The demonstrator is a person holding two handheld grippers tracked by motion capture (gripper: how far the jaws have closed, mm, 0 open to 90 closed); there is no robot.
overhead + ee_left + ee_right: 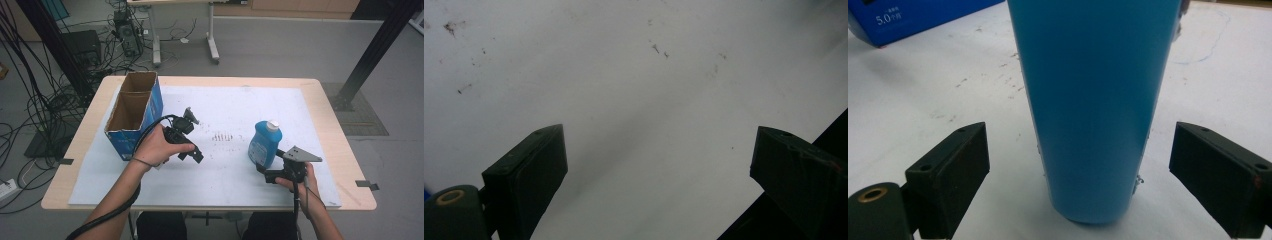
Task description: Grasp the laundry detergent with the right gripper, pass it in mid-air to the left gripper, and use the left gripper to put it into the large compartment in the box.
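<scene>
A blue bottle [265, 144] with a white cap stands upright on the white mat, right of centre. My right gripper [263, 172] sits just in front of it at table level, open. In the right gripper view the bottle [1095, 100] rises between the two jaws, with a gap to each pad. My left gripper [196, 154] is held above the mat left of centre, beside the box, and points down. Its jaws are open in the left gripper view, where my left gripper [659, 170] has only bare mat between them.
An open blue cardboard box [132, 114] stands on the table's left side, and its corner [923, 17] lies behind the bottle. The white mat [225, 100] covers most of the wooden table [330, 120]. Cables and a rolling stand lie on the floor beyond.
</scene>
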